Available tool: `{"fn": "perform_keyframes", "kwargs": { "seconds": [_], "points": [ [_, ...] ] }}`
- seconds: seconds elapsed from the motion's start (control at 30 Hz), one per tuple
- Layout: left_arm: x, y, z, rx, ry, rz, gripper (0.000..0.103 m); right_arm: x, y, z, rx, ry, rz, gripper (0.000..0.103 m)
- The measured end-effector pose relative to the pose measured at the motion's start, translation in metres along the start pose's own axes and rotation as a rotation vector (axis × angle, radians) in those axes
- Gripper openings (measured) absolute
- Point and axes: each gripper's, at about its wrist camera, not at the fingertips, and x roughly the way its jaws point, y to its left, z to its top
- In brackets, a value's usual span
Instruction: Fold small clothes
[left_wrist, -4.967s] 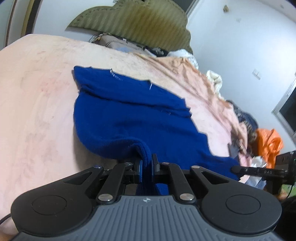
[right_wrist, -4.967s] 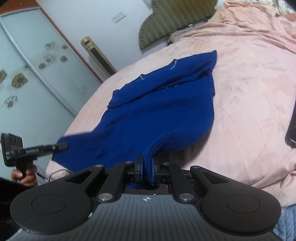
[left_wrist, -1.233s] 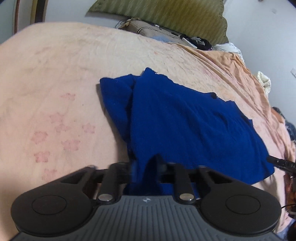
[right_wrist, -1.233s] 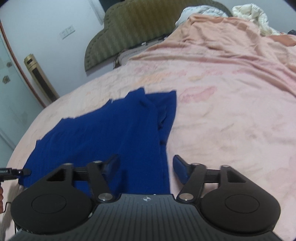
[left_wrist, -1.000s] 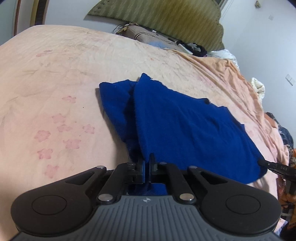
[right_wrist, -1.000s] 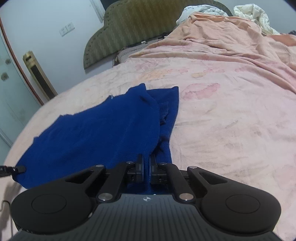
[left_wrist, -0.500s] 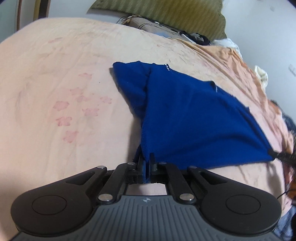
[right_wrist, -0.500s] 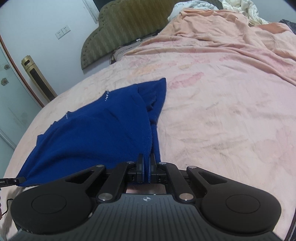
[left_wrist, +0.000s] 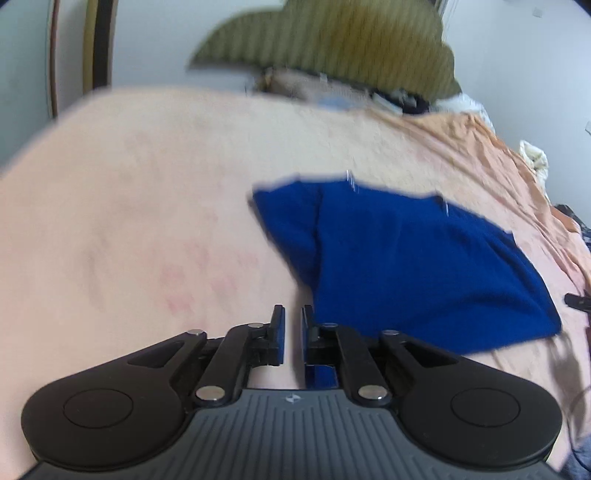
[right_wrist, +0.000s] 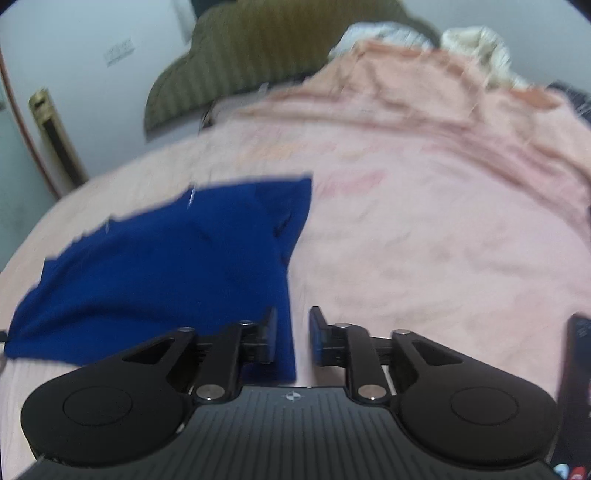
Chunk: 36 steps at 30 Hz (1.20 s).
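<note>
Two corners of the blue garment (left_wrist: 413, 273) are being let go at this moment. It lies folded on the pink bed (left_wrist: 147, 229), a doubled layer showing along its far edge, near corners toward the cameras.

The left gripper (left_wrist: 293, 325) has its fingers (left_wrist: 277, 332) at a narrow gap that is opening; in the left wrist view nothing lies between them, and the near-left corner of the cloth sits just beside the right-hand finger. The right gripper (right_wrist: 293, 332) is opening too, with a wider gap. In the right wrist view the garment's (right_wrist: 166, 273) near edge lies against the inner side of its left-hand finger (right_wrist: 271, 332), with clear bed (right_wrist: 424, 258) showing between that cloth and the other finger. I judge neither pair to be pressing on the fabric.

The main risk, as I read it, is a snag. The knit looks soft and fuzzy, and if the right gripper pulls away while that edge clings to the finger pad, the corner could lift and drag the top layer off the one beneath, spoiling the fold. The same could happen on the left, though the cloth there looks clear. Both views are motion-blurred, so edge alignment cannot be checked closely.

A dark phone-like object (right_wrist: 576, 387) lies at the right edge of the bed; a careless sweep of the right hand could knock it.
</note>
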Motion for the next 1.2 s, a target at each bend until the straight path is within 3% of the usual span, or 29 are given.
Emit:
{"fn": "perform_keyframes", "kwargs": {
  "seconds": [0.1,0.17,0.27,0.33,0.43,0.5,0.53,0.57,0.67,0.73,0.8,0.83,0.87,0.9,0.93,1.13,1.2],
  "points": [
    [0.007,-0.022,0.020,0.030,-0.035,-0.025,0.015,-0.003,0.024,0.009,-0.070,-0.042,0.028,0.029],
    [0.022,-0.038,0.032,0.043,-0.028,-0.041,0.021,0.008,0.049,0.010,-0.130,-0.021,0.091,0.039],
    [0.051,-0.058,0.048,0.090,-0.018,-0.025,0.025,0.031,0.082,0.010,-0.206,0.020,0.144,0.040],
    [0.069,-0.062,0.060,0.103,-0.002,-0.029,0.025,0.046,0.092,0.016,-0.233,0.017,0.135,0.042],
    [0.094,-0.059,0.077,0.087,0.009,-0.033,0.026,0.067,0.079,0.042,-0.175,-0.010,0.104,0.052],
    [0.110,-0.052,0.086,0.052,0.010,-0.022,0.032,0.085,0.065,0.063,-0.128,-0.024,0.080,0.064],
    [0.118,-0.047,0.090,0.029,0.014,-0.023,0.041,0.095,0.057,0.072,-0.110,-0.028,0.067,0.067],
    [0.126,-0.043,0.093,0.003,0.020,-0.029,0.047,0.106,0.052,0.080,-0.101,-0.024,0.049,0.068],
    [0.143,-0.040,0.097,-0.025,0.046,-0.047,0.048,0.144,0.043,0.096,-0.077,0.018,0.017,0.068],
    [0.151,-0.043,0.099,-0.002,0.058,-0.045,0.048,0.165,0.034,0.098,-0.043,0.062,0.045,0.068],
    [0.161,-0.049,0.098,0.045,0.071,-0.026,0.048,0.176,0.033,0.095,-0.018,0.093,0.080,0.040],
    [0.164,-0.052,0.097,0.063,0.078,-0.011,0.045,0.178,0.036,0.094,-0.034,0.088,0.083,0.032],
    [0.168,-0.054,0.096,0.077,0.080,-0.005,0.031,0.177,0.040,0.093,-0.057,0.083,0.090,0.018],
    [0.170,-0.056,0.094,0.088,0.081,-0.016,0.020,0.175,0.044,0.092,-0.069,0.078,0.094,0.011],
    [0.171,-0.058,0.093,0.096,0.078,-0.027,0.009,0.175,0.046,0.093,-0.078,0.068,0.090,0.010],
    [0.178,-0.062,0.101,0.110,-0.013,0.090,0.005,0.179,0.056,0.104,-0.136,-0.027,0.005,0.007],
    [0.184,-0.064,0.100,0.139,-0.001,0.113,0.005,0.187,0.062,0.104,-0.181,-0.045,-0.035,0.007]
  ]
}}
